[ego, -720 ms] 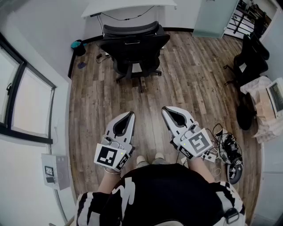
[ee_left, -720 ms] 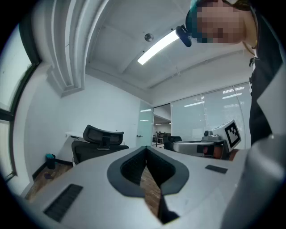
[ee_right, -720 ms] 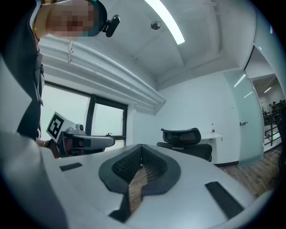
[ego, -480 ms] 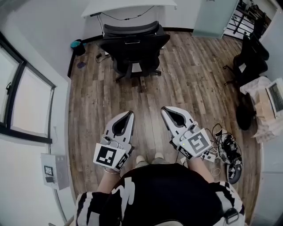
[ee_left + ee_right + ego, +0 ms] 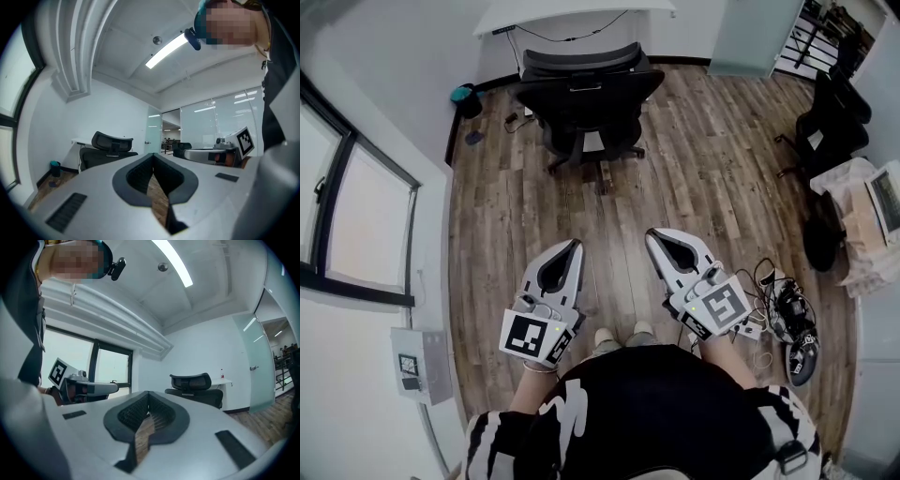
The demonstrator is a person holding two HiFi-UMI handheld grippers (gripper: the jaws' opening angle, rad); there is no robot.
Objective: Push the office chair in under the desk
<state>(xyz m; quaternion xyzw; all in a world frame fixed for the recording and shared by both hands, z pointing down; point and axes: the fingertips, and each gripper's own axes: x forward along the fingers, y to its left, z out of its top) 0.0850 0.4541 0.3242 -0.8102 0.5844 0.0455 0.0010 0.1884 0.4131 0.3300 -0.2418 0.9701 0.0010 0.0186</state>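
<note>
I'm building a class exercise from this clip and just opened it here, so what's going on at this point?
A person stands on the wooden floor holding a gripper in each hand. The left gripper and right gripper are both shut and empty, pointing level towards the black office chair across the room. The office chair stands in front of the white desk, not tucked under it. Neither gripper touches it, so the push has not begun.

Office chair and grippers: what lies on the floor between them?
Only bare wooden floor, from chair to left gripper and right gripper, in the head view.
</note>
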